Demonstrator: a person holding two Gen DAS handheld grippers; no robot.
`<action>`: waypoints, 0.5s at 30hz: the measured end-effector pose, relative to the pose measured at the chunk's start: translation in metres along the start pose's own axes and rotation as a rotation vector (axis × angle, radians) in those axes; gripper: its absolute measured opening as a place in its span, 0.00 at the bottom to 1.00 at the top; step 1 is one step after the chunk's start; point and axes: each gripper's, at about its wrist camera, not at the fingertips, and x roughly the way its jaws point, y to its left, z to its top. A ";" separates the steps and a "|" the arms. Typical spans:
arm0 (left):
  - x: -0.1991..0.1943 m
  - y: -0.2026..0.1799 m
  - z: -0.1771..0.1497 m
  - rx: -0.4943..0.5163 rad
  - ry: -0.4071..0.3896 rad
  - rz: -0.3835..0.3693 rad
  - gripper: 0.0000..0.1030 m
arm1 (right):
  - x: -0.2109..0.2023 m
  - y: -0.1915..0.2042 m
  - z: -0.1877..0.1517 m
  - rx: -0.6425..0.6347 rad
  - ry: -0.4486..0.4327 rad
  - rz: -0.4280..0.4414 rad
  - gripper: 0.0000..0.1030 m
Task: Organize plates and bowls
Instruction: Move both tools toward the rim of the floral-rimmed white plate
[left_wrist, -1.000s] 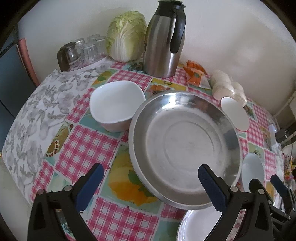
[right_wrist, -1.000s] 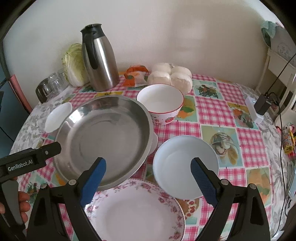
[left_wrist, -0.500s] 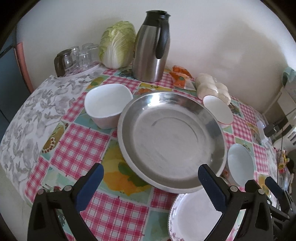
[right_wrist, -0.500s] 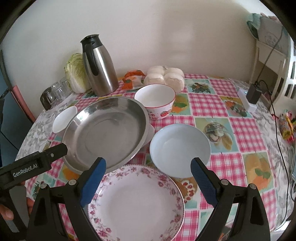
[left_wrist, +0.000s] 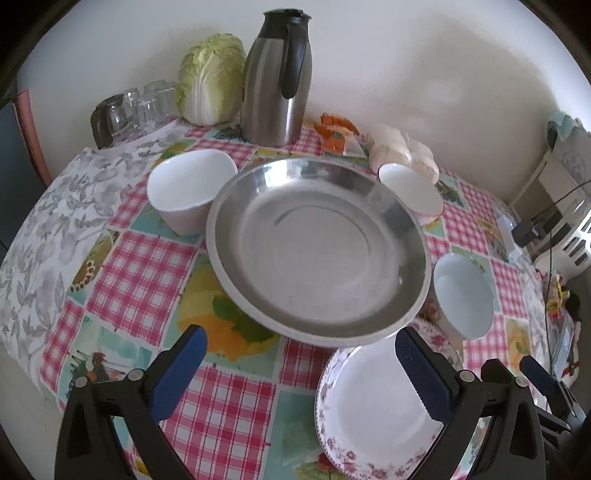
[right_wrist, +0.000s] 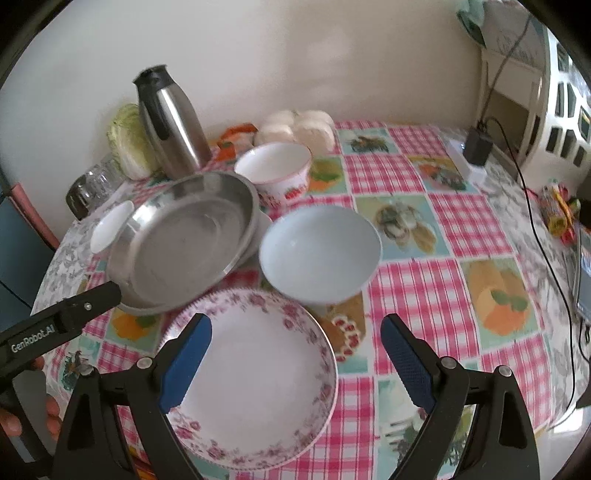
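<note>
Table (right_wrist: 424, 236): one, under a pink checked cloth with fruit pictures.
Plates: two. One steel plate (left_wrist: 317, 254) at the centre; one floral plate (right_wrist: 255, 384) at six o'clock, nearest the cameras.
Bowls: four. One square white bowl (left_wrist: 188, 188) at nine o'clock of the steel plate, one strawberry-print bowl (right_wrist: 275, 168) at one o'clock, one pale blue bowl (right_wrist: 319, 251) at three o'clock, and one shallow white dish (right_wrist: 255, 236) peeking from under the steel plate's rim.
Other things: one steel jug (left_wrist: 279, 77), one cabbage (left_wrist: 212, 77), several upturned glasses (left_wrist: 144, 107) (count unclear), a cluster of buns (right_wrist: 295, 125), all at twelve o'clock by the wall.
Left tongs (left_wrist: 301, 369): spread wide, empty, over the steel plate's near rim.
Right tongs (right_wrist: 295, 354): spread wide, empty, above the floral plate.
</note>
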 end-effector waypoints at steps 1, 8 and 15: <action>0.000 -0.001 -0.001 0.001 0.005 -0.001 1.00 | 0.002 -0.002 -0.001 0.009 0.013 -0.005 0.90; 0.011 -0.006 -0.006 0.021 0.071 0.004 1.00 | 0.023 -0.016 -0.009 0.068 0.116 -0.020 0.90; 0.029 -0.012 -0.011 0.039 0.165 0.002 1.00 | 0.047 -0.026 -0.016 0.128 0.222 -0.009 0.90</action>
